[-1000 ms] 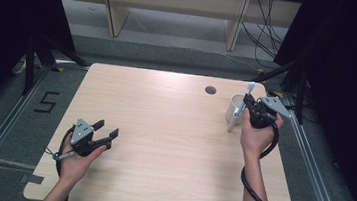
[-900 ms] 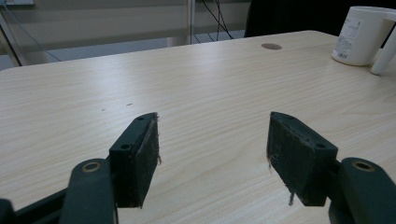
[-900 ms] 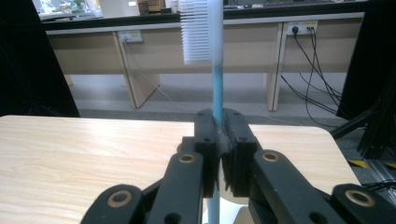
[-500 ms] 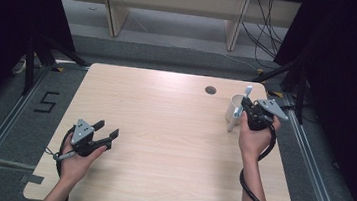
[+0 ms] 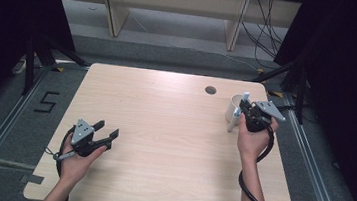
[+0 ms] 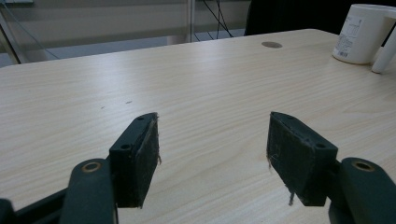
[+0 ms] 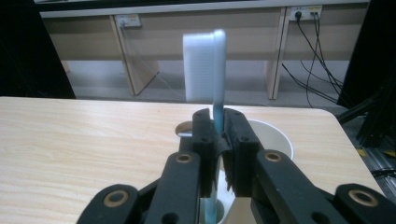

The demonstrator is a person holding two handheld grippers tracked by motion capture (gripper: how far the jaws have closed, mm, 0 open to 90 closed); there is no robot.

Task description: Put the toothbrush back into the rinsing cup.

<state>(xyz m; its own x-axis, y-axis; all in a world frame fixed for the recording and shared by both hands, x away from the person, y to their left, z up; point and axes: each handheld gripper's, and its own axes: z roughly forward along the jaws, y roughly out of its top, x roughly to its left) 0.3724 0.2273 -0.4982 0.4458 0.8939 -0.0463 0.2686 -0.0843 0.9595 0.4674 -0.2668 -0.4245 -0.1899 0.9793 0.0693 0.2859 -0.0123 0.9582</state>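
At the far right of the surface, the right gripper [image 5: 245,112] is pinching a toothbrush [image 7: 215,112], its jaws pressed together on the blue neck just below the head. In the right gripper view the white bristled head [image 7: 203,65] stands upright above the jaws, bristles facing left, and the handle runs down between the jaws out of sight. In the high view the toothbrush [image 5: 236,117] shows as a pale stick, its lower end at the surface just beside the mug.

The white mug [image 5: 232,109] stands directly beyond the right gripper, near the right edge of the surface. Its open mouth [image 7: 273,140] lies behind the jaws in the right gripper view; what it contains cannot be told. In the left gripper view a printed label shows on its side [image 6: 360,33].

The left gripper [image 5: 104,134] sits at the near left, well apart from the mug, jaws spread wide with nothing between them; its pads [image 6: 142,156] hang just above bare wood.

The surface [image 5: 162,144] is pale wood grain with a round cable hole [image 5: 211,90] near the far edge. Beyond it stand light wooden shelf frames [image 5: 111,8], loose cables [image 5: 265,19] and a grey floor.
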